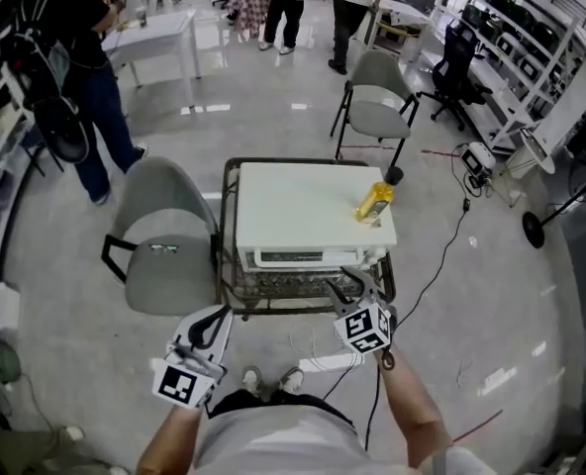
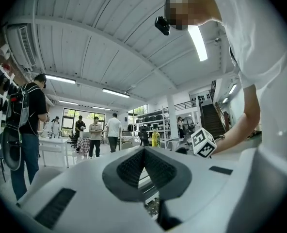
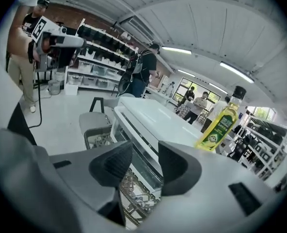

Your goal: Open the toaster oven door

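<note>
Looks down on a white toaster oven [image 1: 313, 211] set on a wire cart [image 1: 230, 265], with its front turned toward the person. Shows the door [image 1: 293, 258] upright against the oven body, not swung down. Finds a yellow oil bottle [image 1: 375, 202] standing upright on the oven's top, toward its right back corner.

Places the right gripper [image 1: 350, 287] just before the oven's front edge, at the right end of the door, tilted downward. Reveals, in the right gripper view, the jaws of that gripper [image 3: 146, 164] standing apart, with the oven's front [image 3: 143, 147] and the cart's wire mesh visible through the gap and neither pad pressing on anything. Cannot tell whether the jaw tips touch the door.

Keeps the left gripper [image 1: 214, 323] lower in the head view, short of the cart's left corner and apart from the oven. Confirms, in the left gripper view, jaws [image 2: 144, 152] brought together at the tips with nothing between them.

Includes a grey chair [image 1: 164, 236] just left of the cart, a second chair [image 1: 377, 107] behind it, and several people [image 1: 288, 8] standing well away across the glossy floor [image 1: 273, 97]
</note>
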`<state>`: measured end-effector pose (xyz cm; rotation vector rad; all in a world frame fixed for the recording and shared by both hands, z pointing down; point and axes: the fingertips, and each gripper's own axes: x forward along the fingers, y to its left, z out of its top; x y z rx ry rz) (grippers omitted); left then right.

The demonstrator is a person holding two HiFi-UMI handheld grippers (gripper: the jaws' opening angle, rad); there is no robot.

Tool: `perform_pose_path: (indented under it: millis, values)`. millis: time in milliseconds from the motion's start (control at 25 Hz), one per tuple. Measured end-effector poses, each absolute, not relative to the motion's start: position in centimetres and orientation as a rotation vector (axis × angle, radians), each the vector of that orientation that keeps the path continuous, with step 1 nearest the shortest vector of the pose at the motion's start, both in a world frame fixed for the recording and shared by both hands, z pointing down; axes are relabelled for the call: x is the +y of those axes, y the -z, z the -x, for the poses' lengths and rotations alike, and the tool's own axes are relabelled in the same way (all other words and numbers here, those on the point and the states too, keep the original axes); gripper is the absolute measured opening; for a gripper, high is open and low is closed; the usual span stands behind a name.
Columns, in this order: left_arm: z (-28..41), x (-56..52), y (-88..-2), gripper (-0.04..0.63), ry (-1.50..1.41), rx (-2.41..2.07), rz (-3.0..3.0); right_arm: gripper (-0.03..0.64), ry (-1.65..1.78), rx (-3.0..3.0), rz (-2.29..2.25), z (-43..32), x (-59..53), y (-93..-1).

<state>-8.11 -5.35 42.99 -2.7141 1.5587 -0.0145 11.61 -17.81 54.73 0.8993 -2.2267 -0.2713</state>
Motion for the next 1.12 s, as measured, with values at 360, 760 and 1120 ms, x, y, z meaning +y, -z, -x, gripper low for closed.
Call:
perform_pose_path:
  millis: [360, 760, 1120]
  values:
    - [10.6, -4.3, -44.1, 0.015, 0.036, 1.64, 2.698, 0.207, 0.273, -2.117, -0.824, -10.8, -20.7, -58.3]
    - [10.7, -4.3, -43.6, 0.015, 0.019, 1.646, 2.708, 0.224, 0.322, -2.034, -0.7, -9.9, -22.5, -58.6]
    - [11.7, -4.5, -44.3, 0.015, 0.012, 1.655, 2.73, 0.225, 0.292, -2.001, -0.637, -9.3, -22.4, -59.7]
